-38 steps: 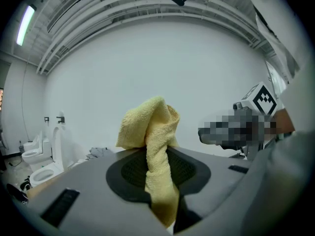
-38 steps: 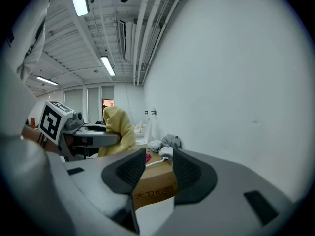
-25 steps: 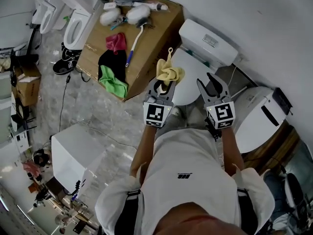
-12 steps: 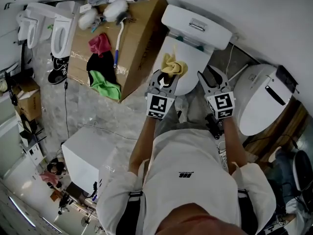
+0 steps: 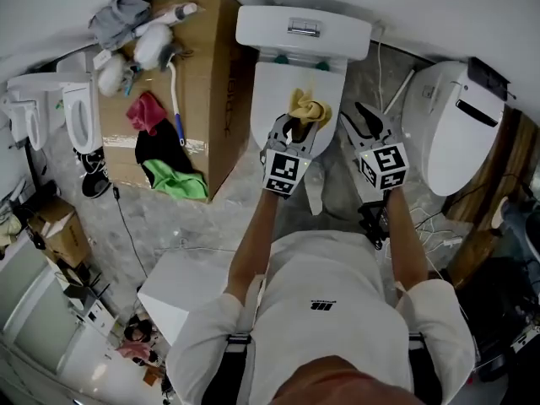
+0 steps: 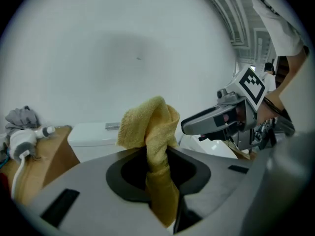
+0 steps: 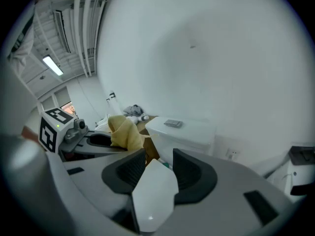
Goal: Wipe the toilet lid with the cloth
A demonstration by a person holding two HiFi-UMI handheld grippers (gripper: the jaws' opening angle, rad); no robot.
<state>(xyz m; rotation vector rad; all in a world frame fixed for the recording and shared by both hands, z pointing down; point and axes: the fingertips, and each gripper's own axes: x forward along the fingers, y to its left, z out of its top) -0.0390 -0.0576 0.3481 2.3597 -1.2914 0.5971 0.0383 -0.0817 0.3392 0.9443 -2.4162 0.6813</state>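
**Yellow cloth poised over a closed toilet lid, wiping not yet begun.**

From left: a cardboard box (image 5: 202,57) carrying red, black and green spare cloths (image 5: 160,150) stands beside the toilet. My left gripper (image 5: 295,126) is clamped on the yellow cloth (image 5: 309,108), which bunches above the jaws over the white toilet lid (image 5: 274,99); whether it touches I cannot tell. My right gripper (image 5: 369,125) hovers just beside it, jaws apart and holding nothing. A second toilet (image 5: 456,133) stands further right. To wipe well, I judge I should lower the bunched cloth flat onto the lid, press lightly and sweep from the cistern (image 5: 304,28) end toward the front in overlapping passes, with the hard jaw tips kept off the surface.
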